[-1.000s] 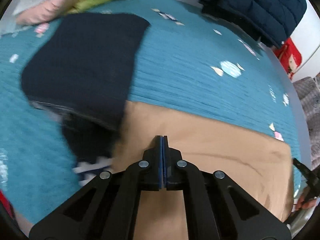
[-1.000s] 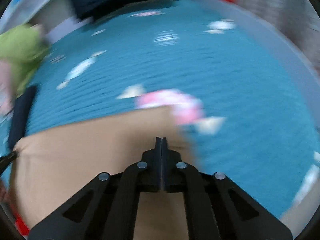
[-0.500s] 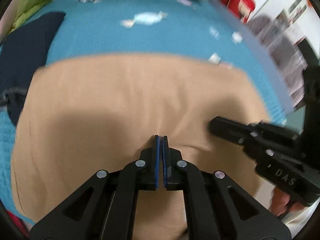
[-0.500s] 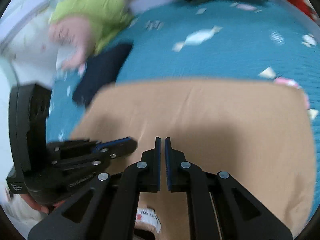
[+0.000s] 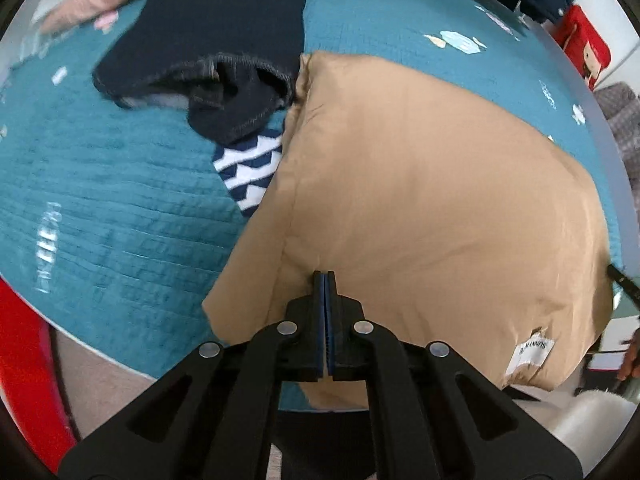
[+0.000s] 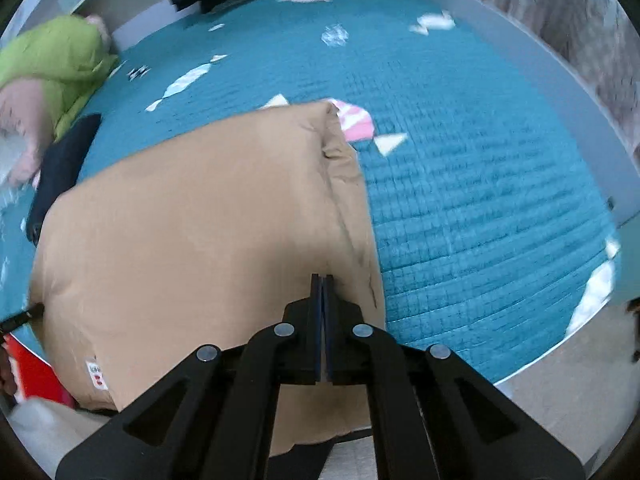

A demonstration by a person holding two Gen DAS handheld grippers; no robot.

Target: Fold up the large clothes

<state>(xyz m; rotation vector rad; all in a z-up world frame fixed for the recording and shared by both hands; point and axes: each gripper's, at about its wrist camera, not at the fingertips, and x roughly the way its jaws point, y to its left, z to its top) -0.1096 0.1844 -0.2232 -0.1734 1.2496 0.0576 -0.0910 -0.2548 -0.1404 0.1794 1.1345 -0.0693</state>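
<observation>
Both grippers pointed steeply down over a bed covered by a teal quilt (image 5: 120, 184), where a tan garment (image 5: 432, 208) lay spread flat beneath and ahead of them. The left gripper (image 5: 324, 280) had its jaws pressed together, holding nothing, above the garment's near left edge, with dark jeans (image 5: 208, 40) and a striped cloth (image 5: 250, 168) ahead to its left. The right gripper (image 6: 322, 282), empty, hovered over the garment's near right edge, its jaws just beginning to part.
</observation>
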